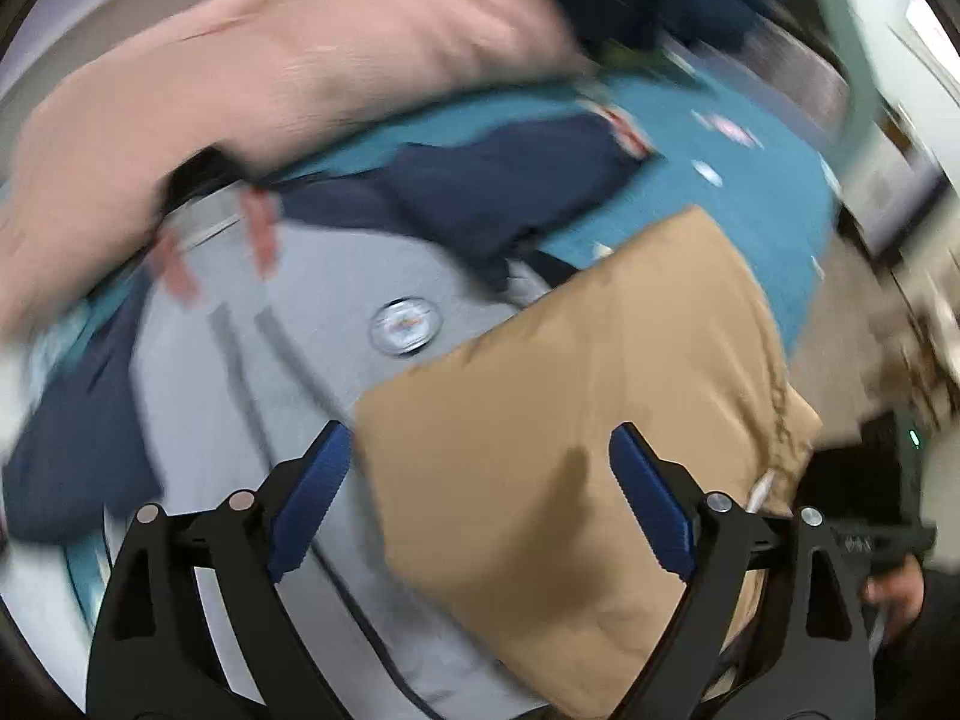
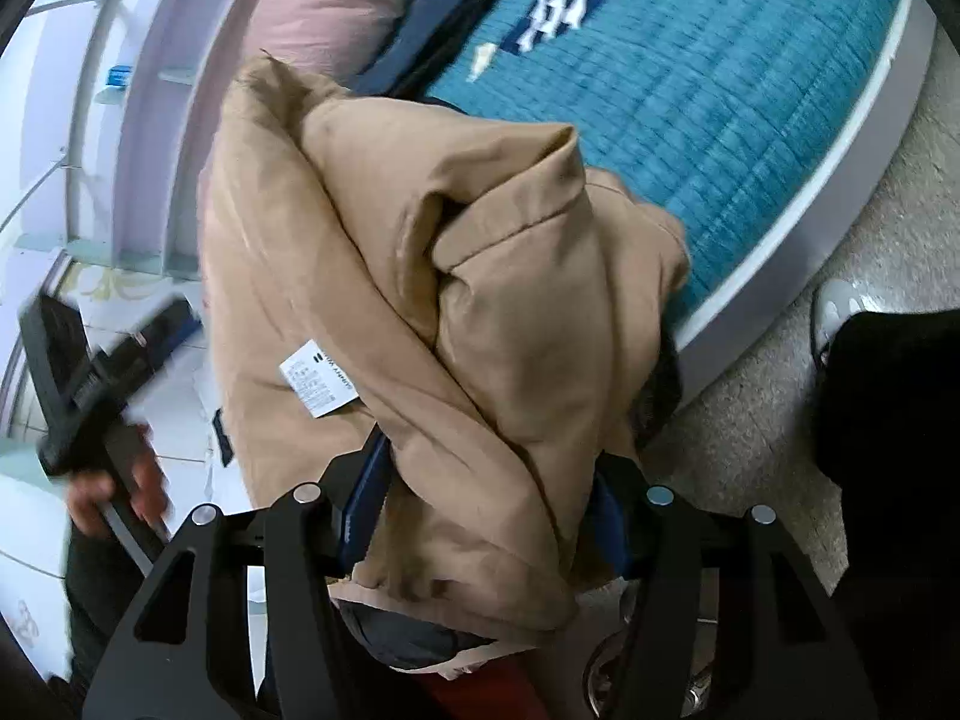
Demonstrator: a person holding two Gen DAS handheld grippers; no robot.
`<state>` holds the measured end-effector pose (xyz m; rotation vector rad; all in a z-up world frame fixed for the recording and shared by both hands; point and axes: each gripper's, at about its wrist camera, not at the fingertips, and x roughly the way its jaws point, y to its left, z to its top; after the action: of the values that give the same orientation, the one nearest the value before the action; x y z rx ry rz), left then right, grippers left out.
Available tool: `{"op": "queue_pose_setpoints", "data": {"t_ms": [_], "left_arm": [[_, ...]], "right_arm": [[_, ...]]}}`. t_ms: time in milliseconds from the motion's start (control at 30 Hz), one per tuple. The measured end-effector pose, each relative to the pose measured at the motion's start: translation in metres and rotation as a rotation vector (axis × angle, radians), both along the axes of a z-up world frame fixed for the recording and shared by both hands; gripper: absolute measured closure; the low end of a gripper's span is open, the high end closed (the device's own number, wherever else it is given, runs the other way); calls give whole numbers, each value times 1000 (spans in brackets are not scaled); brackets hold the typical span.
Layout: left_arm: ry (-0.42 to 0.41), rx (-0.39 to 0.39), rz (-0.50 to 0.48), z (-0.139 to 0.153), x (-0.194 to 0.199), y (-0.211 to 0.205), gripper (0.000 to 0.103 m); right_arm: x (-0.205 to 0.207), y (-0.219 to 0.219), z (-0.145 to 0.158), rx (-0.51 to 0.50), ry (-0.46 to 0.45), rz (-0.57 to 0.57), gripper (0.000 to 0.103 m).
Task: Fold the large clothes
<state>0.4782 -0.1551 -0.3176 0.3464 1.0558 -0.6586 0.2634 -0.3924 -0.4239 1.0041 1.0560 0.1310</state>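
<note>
A tan garment (image 2: pixel 432 276), bunched and folded, hangs from my right gripper (image 2: pixel 486 510), which is shut on its cloth; a white care label (image 2: pixel 318 381) shows on it. In the left wrist view the same tan garment (image 1: pixel 576 420) lies as a flat folded slab over a grey sweatshirt (image 1: pixel 312 324) with a round badge. My left gripper (image 1: pixel 480 492) is open and empty, its blue pads (image 1: pixel 312 492) spread just above the tan cloth's near edge. The left view is motion-blurred.
A bed with a teal quilt (image 2: pixel 720 120) holds a pink pillow (image 1: pixel 288 60) and navy clothing (image 1: pixel 516 180). The bed's white frame edge (image 2: pixel 780 276) borders beige carpet (image 2: pixel 750 420). The left gripper's handle and the hand holding it (image 2: pixel 102 420) appear at left, white shelving (image 2: pixel 120 90) behind.
</note>
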Motion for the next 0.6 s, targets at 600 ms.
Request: {"op": "queue_pose_setpoints", "data": {"t_ms": [600], "left_arm": [[685, 52, -355, -117, 111, -70, 5]], "right_arm": [[9, -4, -25, -46, 88, -4, 51]]}}
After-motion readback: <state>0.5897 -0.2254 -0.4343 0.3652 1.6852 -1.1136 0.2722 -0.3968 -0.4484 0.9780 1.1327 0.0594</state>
